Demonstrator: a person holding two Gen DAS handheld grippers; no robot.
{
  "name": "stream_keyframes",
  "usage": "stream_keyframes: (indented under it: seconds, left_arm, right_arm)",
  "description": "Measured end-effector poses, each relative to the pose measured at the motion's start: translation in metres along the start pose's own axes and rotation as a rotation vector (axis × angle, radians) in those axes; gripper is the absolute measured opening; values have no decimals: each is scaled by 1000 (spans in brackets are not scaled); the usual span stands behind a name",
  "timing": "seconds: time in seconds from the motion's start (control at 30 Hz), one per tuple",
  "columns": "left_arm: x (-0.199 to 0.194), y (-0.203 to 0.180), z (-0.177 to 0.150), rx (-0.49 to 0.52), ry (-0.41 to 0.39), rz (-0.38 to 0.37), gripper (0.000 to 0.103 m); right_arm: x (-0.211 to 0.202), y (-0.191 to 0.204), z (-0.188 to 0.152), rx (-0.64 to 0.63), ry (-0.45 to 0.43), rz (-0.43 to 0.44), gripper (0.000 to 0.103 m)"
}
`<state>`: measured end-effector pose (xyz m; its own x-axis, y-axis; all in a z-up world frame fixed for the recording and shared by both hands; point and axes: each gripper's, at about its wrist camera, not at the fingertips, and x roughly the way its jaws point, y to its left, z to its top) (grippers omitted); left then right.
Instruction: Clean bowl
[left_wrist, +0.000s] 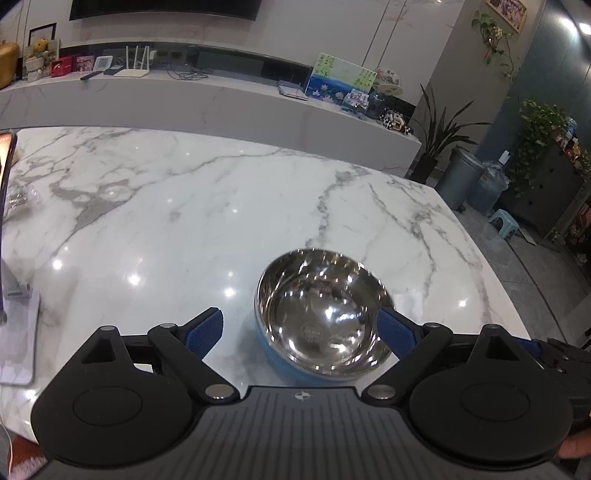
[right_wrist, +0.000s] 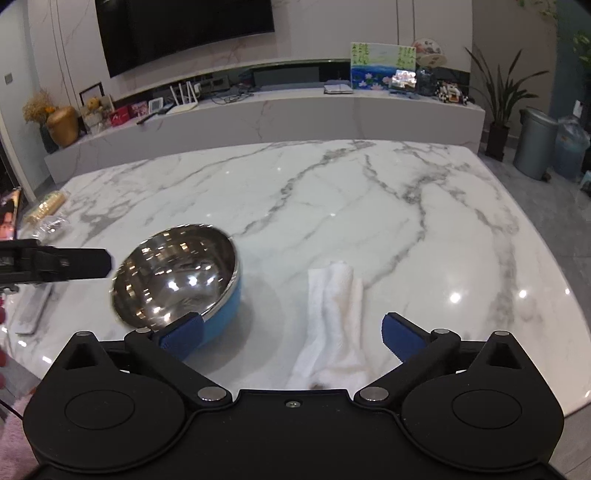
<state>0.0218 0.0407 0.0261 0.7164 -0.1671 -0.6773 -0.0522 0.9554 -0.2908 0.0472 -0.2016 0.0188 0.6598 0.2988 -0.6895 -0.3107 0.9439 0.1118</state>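
Left gripper (left_wrist: 301, 332): nearest the lens, fingers spread wide with blue pads, gripping nothing; the bowl sits between and just beyond them, and whether the right-hand pad touches its rim I cannot tell.
Right gripper (right_wrist: 293, 332): fingers also wide apart and empty, angled down over the counter; the cloth lies between them, and the left pad overlaps the bowl's blue wall in the view.
Bowl (left_wrist: 323, 314): shiny steel inside, blue outside, resting on the counter tipped, its mouth tilted rather than level; its edge looks blurred.
Cloth (right_wrist: 332, 317): white, folded into a long loose roll, flat on the counter just to the right of the bowl and apart from it.
Counter (left_wrist: 184, 206): white marble with grey veins, glossy with lamp reflections.
Left edge: a standing screen (left_wrist: 5, 166) on a pale base, with crinkled clear wrapping (right_wrist: 50, 221) near it.
Person: only fingertips show at the frame edge (left_wrist: 576, 446), behind the left gripper.
Beyond: a long marble ledge (right_wrist: 258, 110) with small ornaments under a dark television (right_wrist: 184, 29).
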Motion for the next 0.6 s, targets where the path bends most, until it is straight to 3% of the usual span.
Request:
stream_keyframes:
  seconds: [0.27,0.6]
  left_arm:
    - [-1,0,-22,-4,15,35,91]
    - [-2,-14,-48,112,30,141,91]
  right_arm:
    - [-19,8,-30,117,-82,-82,102]
    - [-29,18,-46,103,-119,-124,102]
